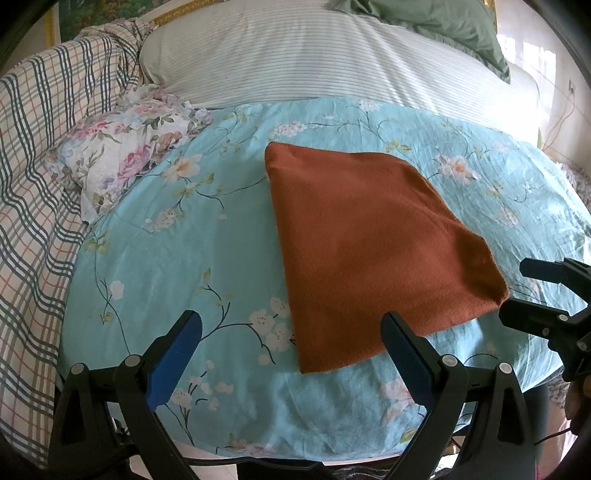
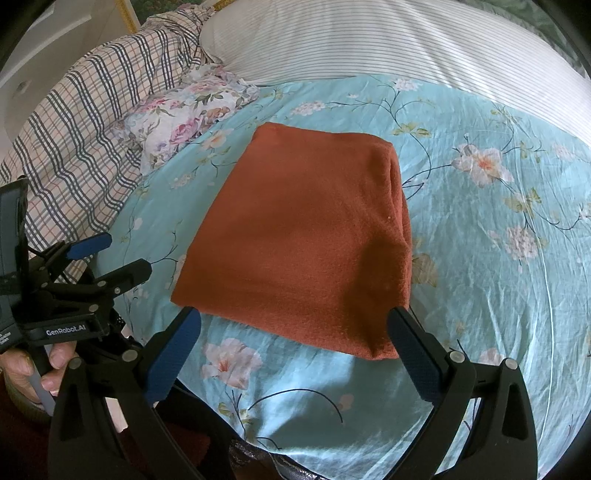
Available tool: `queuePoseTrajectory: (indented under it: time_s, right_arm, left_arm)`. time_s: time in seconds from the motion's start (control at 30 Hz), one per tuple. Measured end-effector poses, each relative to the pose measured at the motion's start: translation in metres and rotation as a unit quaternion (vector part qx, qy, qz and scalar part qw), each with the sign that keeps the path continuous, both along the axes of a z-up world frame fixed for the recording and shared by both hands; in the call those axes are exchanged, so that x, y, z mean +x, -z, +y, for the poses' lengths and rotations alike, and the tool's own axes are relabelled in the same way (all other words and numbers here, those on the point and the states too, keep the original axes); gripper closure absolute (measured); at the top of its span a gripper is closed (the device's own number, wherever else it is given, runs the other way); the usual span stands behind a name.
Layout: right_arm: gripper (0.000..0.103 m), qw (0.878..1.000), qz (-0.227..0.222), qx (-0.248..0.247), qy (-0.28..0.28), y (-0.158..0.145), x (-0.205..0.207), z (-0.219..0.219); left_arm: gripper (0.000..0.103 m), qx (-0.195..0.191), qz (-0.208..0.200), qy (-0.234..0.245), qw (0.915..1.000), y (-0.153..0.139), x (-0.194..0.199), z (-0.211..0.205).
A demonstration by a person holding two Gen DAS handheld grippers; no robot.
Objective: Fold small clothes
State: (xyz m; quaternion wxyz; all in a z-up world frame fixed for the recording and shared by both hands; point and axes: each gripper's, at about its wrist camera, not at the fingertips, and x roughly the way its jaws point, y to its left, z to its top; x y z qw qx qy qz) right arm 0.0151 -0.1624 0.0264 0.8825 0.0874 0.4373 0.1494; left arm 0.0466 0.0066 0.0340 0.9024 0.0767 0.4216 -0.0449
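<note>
A rust-orange cloth [image 1: 369, 243] lies folded into a flat rectangle on the turquoise floral sheet [image 1: 177, 258]; it also shows in the right wrist view [image 2: 303, 240]. My left gripper [image 1: 291, 325] is open and empty, near the cloth's front left corner. My right gripper [image 2: 293, 321] is open and empty, just in front of the cloth's near edge, its right finger by the near right corner. The right gripper also shows at the right edge of the left wrist view [image 1: 517, 291], and the left gripper at the left of the right wrist view [image 2: 125, 254].
A small floral garment [image 1: 122, 151] lies bunched at the sheet's far left. A plaid blanket [image 1: 33, 184] covers the left side. A striped pillow [image 1: 314, 55] and a green pillow [image 1: 443, 22] lie behind. The bed's front edge is just below the grippers.
</note>
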Motion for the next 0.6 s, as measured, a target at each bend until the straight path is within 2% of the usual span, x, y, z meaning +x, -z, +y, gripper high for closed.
queuePoseTrajectory:
  time_s: [0.6]
  right_arm:
    - [0.002, 1.0, 0.0, 0.0, -0.001, -0.0011, -0.0006, 0.0015]
  left_arm:
    - [0.005, -0.001, -0.002, 0.0, 1.0, -0.0026, -0.0017, 0.0]
